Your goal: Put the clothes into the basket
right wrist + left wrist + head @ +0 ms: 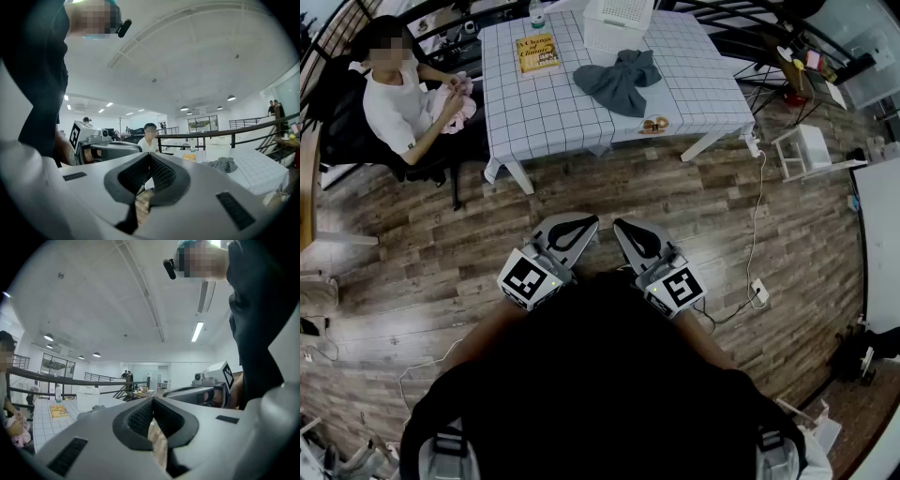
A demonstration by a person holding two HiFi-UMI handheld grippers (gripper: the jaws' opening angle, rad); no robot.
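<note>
A dark grey garment (pixel 619 80) lies crumpled on the checkered table (pixel 703 66), just in front of the white slatted basket (pixel 617 21) at the far edge. My left gripper (pixel 587 225) and right gripper (pixel 622 228) are held side by side close to my body, well short of the table, over the wood floor. Both are shut with nothing between the jaws. In the left gripper view the left gripper (pixel 152 401) points level toward the table (pixel 44 425), the basket (pixel 87 397) and the garment (pixel 97 407). The right gripper view shows the right gripper (pixel 150 157) with the garment (pixel 224 164) to its right.
A person (pixel 394 94) sits at the table's left end holding a pink cloth (pixel 461 101). A yellow book (pixel 537 53) and a small dish (pixel 653 124) lie on the table. A white stool (pixel 800 150) and cables (pixel 757 244) are on the floor at right.
</note>
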